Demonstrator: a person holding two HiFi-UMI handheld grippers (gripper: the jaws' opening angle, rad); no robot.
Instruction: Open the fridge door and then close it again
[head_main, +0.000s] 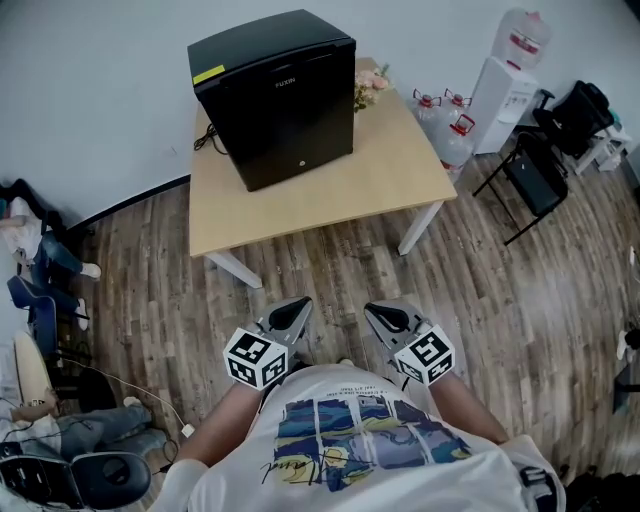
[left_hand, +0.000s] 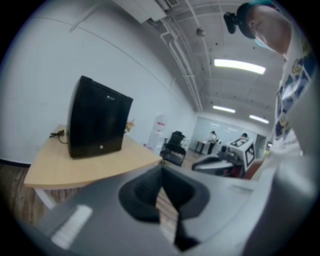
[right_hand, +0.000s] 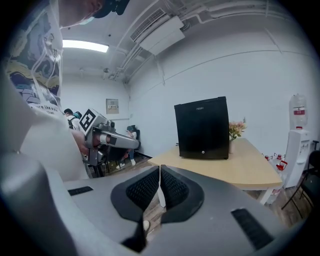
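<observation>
Starting far left: heap of clothes and bags (head_main: 40, 260) along the wall, plus loose cables on the wood floor (head_main: 150, 300). Next over, black fridge (head_main: 272, 95) sitting on the back-left part of the pale worktop (head_main: 340, 195), up near the wall, with door flush shut, a yellow sticker (head_main: 209, 74) on top and a cord (head_main: 205, 138) trailing off its left side. Down at the bottom, left gripper (head_main: 293, 312) held low in front of the shirt, well short of the worktop and well apart from the fridge, jaws pressed together on nothing, pointing roughly that way. Just beside it, right gripper (head_main: 380, 318), same deal: jaws closed, pads meeting with barely a sliver between, empty. Marker cubes on both, side by side, not touching each other. Back up on the worktop, small bunch of pink flowers (head_main: 368, 88) tucked right beside the fridge's right side. Past the worktop's right edge, a few water jugs (head_main: 450, 125) with red caps on the floor, then a white water dispenser (head_main: 503, 95) with a bottle on top, against the wall. Far right, black chair (head_main: 530, 175) and some more dark stuff behind it, too small to make out.
</observation>
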